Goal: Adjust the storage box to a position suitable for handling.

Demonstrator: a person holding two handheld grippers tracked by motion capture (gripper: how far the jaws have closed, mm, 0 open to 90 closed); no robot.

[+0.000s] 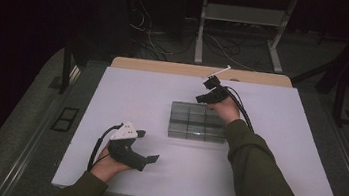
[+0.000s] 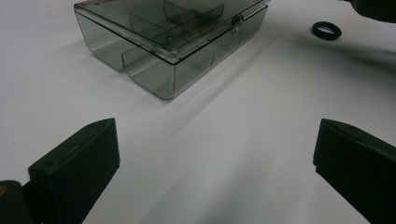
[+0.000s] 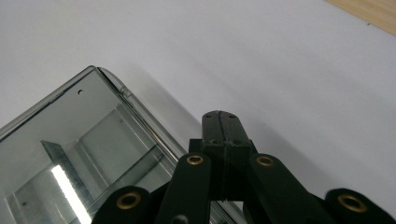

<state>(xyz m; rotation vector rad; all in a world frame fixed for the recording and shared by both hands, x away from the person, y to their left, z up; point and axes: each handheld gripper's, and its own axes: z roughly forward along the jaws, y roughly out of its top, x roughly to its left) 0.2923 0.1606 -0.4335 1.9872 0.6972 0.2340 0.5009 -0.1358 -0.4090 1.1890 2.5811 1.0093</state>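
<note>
Looking from high view: clear compartment box (image 1: 197, 123) sits mid-surface (image 1: 128, 92), long axis across; right gripper (image 1: 207, 98) hovers at its far right corner, left gripper (image 1: 144, 147) rests near-left, well apart from it.
Left gripper view: fingers (image 2: 74, 172) spread wide, released, nothing between; box (image 2: 168, 42) lies ahead and left, lid latched; a black ring (image 2: 326, 31) lies right of it.
Right gripper view: fingers (image 3: 221, 135) clenched together on nothing, tips just beside the box's (image 3: 84, 154) lid edge.
Nearer hand: right, by judgement the one to work that corner.
</note>
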